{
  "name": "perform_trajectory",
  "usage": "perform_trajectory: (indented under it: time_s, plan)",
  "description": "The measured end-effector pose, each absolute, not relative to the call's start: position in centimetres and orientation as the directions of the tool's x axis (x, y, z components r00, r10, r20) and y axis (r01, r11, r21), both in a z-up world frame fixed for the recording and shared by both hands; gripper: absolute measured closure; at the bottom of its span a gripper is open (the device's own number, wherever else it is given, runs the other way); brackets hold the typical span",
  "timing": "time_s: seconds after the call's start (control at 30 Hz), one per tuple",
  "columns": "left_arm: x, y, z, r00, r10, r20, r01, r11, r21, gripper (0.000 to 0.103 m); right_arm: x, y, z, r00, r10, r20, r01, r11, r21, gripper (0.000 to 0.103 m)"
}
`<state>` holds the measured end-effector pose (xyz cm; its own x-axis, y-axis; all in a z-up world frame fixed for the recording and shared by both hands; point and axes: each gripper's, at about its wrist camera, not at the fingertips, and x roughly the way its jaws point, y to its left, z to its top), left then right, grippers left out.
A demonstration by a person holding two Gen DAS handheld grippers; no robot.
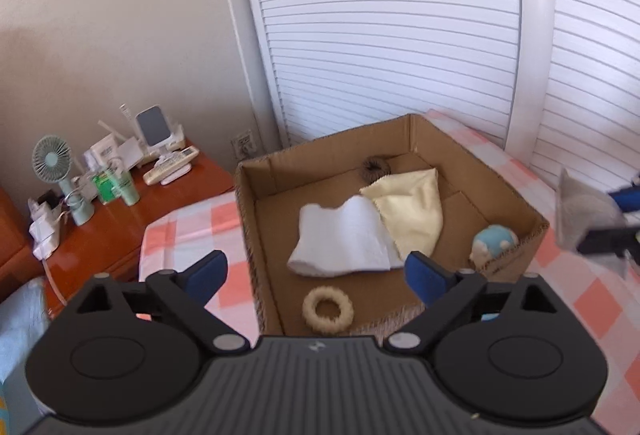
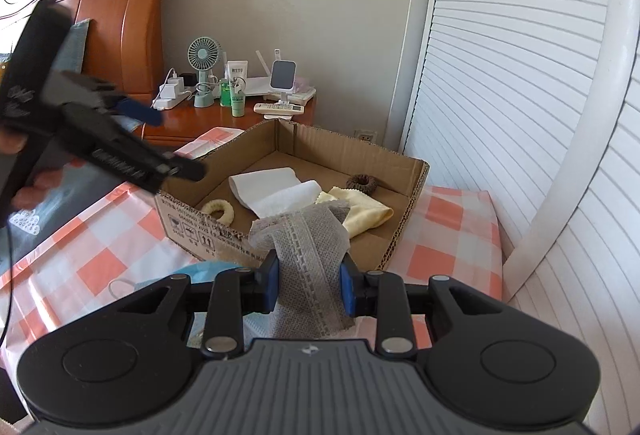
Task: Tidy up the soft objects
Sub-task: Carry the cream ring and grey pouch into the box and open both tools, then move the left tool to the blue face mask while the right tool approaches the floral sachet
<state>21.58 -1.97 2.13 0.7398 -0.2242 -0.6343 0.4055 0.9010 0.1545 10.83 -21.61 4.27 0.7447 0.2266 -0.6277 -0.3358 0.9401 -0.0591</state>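
An open cardboard box (image 1: 440,139) stands on a checked cloth. In it lie a white towel (image 1: 344,239), a yellow cloth (image 1: 412,211), a cream ring scrunchie (image 1: 328,309), a brown scrunchie (image 1: 376,167) and a blue plush toy (image 1: 494,243). My left gripper (image 1: 316,277) is open and empty above the box's near-left part. My right gripper (image 2: 308,287) is shut on a grey knitted cloth (image 2: 308,247), just outside the box's near wall (image 2: 192,223); it shows at the right edge of the left wrist view (image 1: 584,219).
A wooden nightstand (image 1: 100,235) left of the box carries a mint fan (image 1: 54,159), bottles, remotes and a phone stand. White louvred doors (image 1: 400,35) stand behind the box. A light blue face mask (image 2: 200,273) lies on the checked cloth (image 2: 100,255). A wooden headboard (image 2: 120,15) stands far left.
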Motion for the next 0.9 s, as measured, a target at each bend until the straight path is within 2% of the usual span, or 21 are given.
perform_trajectory:
  time_s: [0.17, 0.4, 0.47, 0.5, 0.53, 0.6, 0.7, 0.9]
  plan:
    - [17.8, -0.5, 2.3, 0.751, -0.164, -0.639, 0.348, 0.921, 0.172, 0.007, 13.0, -20.6, 4.6, 0.745, 0.239, -0.622, -0.341, 0.939, -0.047, 0.069]
    - [12.4, 2.1, 2.4, 0.733, -0.181, -0.655, 0.293, 0.954, 0.064, 0.004, 17.9, -17.4, 5.2, 0.716, 0.315, -0.623, -0.413, 0.911, -0.014, 0.069]
    - [11.4, 2.3, 2.2, 0.734, -0.163, -0.659, 0.270, 0.961, 0.063, 0.004, 19.1, -16.3, 5.1, 0.711, 0.317, -0.628, -0.423, 0.906, -0.021, 0.065]
    - [11.1, 2.4, 2.0, 0.731, -0.161, -0.663, 0.267, 0.962, 0.060, 0.004, 19.6, -15.9, 4.8, 0.706, 0.314, -0.635, -0.425, 0.905, -0.024, 0.048]
    - [10.9, 2.4, 1.8, 0.727, -0.164, -0.667, 0.267, 0.962, 0.055, 0.004, 20.1, -15.5, 4.6, 0.700, 0.307, -0.645, -0.419, 0.908, -0.022, 0.023]
    - [10.6, 2.6, 1.4, 0.719, -0.177, -0.672, 0.271, 0.962, 0.037, 0.004, 20.1, -15.4, 4.2, 0.717, 0.293, -0.633, -0.387, 0.922, -0.012, 0.002]
    - [10.4, 2.6, 1.1, 0.718, -0.175, -0.673, 0.267, 0.963, 0.035, 0.003, 19.1, -15.9, 3.9, 0.717, 0.302, -0.628, -0.365, 0.930, 0.031, 0.000]
    - [10.3, 2.6, 1.1, 0.728, -0.176, -0.662, 0.264, 0.964, 0.034, 0.003, 16.4, -16.8, 3.7, 0.737, 0.183, -0.650, -0.265, 0.964, -0.029, 0.000]
